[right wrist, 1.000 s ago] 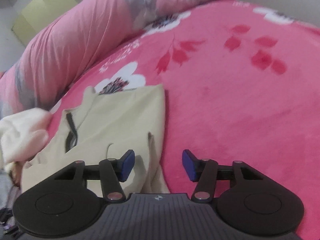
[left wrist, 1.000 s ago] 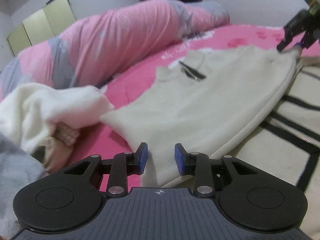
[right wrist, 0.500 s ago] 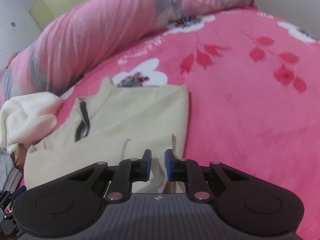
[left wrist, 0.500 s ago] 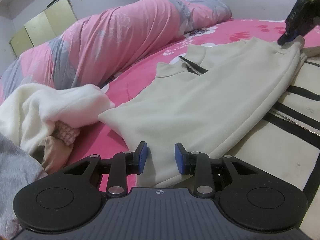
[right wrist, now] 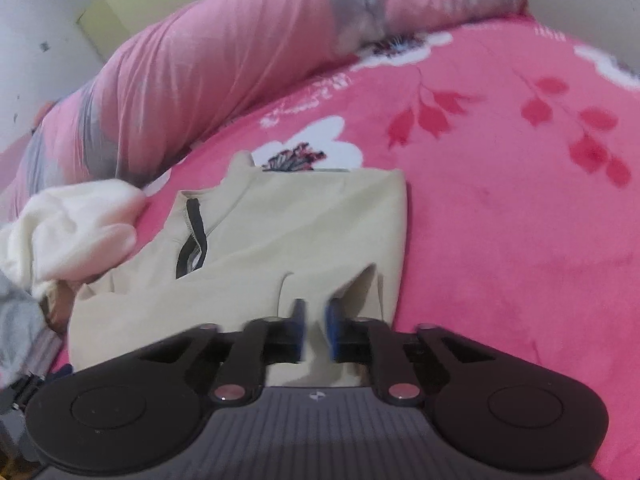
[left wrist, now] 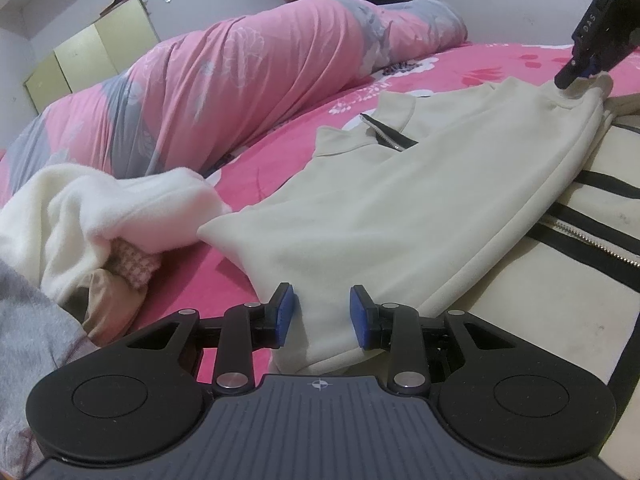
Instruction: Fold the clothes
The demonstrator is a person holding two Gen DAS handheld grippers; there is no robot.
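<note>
Step in hand: securing two grip points on the cream zip-neck top [left wrist: 400, 208] ahead of a fold. The right gripper [right wrist: 316, 330] has its jaws clenched on a pinch of the top's shoulder fabric, which rises into a small peak in the left wrist view. The left gripper [left wrist: 322, 316] holds the hem corner between its jaws; the pads appear to grasp it, with the cloth bunched between them.

Judgement: the next move calls for lifting both points together and carrying them across the body, keeping the cloth taut so no crease forms.

Condition of garment: it lies flat across the middle of the bed [right wrist: 520, 220], collar toward the rolled pink quilt [left wrist: 248, 88], near edge overlapping a striped cream garment [left wrist: 580, 240]. It is smooth, its short zip part open.
</note>
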